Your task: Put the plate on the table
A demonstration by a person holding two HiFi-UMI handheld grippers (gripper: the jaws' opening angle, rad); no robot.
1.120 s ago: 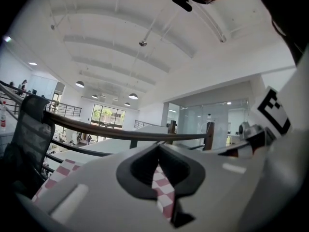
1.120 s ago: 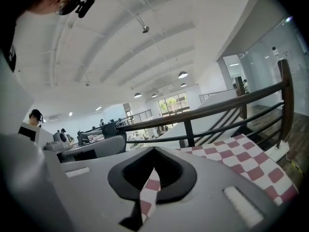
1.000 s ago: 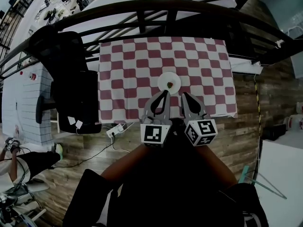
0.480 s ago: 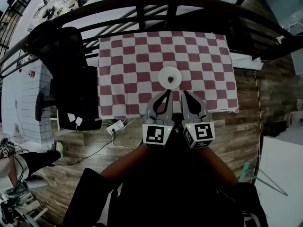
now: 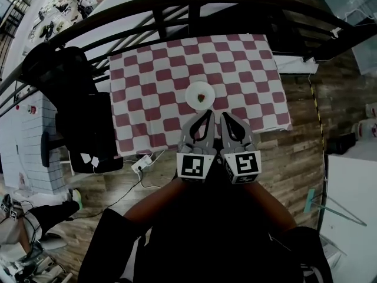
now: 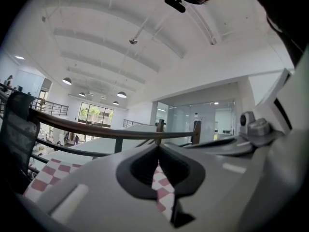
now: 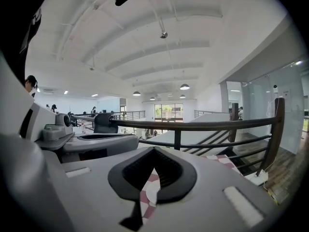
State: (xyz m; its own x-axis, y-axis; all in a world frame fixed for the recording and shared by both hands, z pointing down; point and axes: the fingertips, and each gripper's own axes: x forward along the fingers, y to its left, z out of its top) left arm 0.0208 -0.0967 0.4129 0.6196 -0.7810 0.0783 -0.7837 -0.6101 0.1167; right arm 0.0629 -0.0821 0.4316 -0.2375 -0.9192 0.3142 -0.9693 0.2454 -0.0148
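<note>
Sitting flat on the checkered table (image 5: pixel 141 93), the white plate (image 5: pixel 194 91) lay just ahead of both tools. Left gripper (image 5: pixel 207 118) and right gripper (image 5: pixel 227 118) hung side by side over the table's near edge, jaws pressed together, nothing held.

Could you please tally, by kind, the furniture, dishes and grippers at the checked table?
Table: 1
Chair: 1
Plate: 1
Grippers: 2, the left gripper and the right gripper
Total: 5
</note>
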